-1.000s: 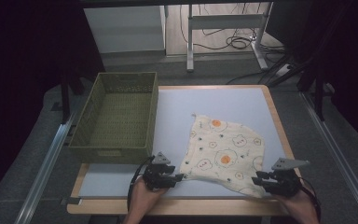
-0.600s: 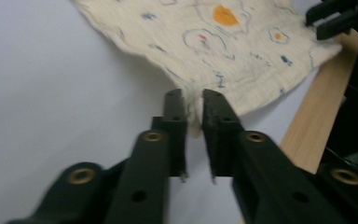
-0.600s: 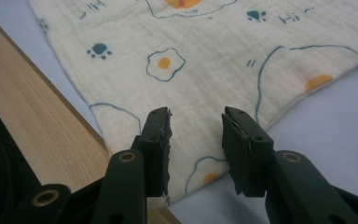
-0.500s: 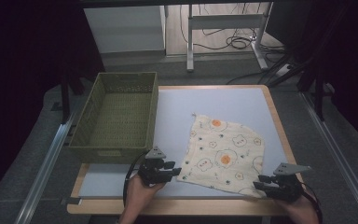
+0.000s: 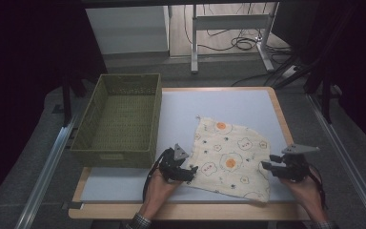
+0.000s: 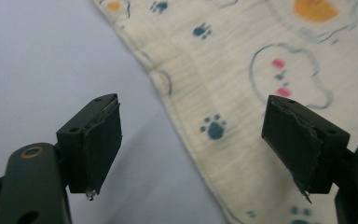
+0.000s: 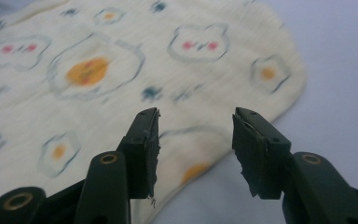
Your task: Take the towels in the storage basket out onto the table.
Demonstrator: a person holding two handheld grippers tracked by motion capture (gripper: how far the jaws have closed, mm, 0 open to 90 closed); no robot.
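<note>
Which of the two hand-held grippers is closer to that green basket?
The left. The left hand-held gripper sits just off the basket's near right corner, at the cloth's left edge. The right hand-held gripper is across the cloth, at its right edge.

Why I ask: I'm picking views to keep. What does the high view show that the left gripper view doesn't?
High view: the green woven basket, both hands, the right gripper at the printed cloth's right edge, the table's wooden rim. Left gripper view: close detail, blue paw prints and the hem running between the left gripper's open jaws, nothing pinched. Both: the cloth lying on the pale table surface, and the left gripper at its left edge.
</note>
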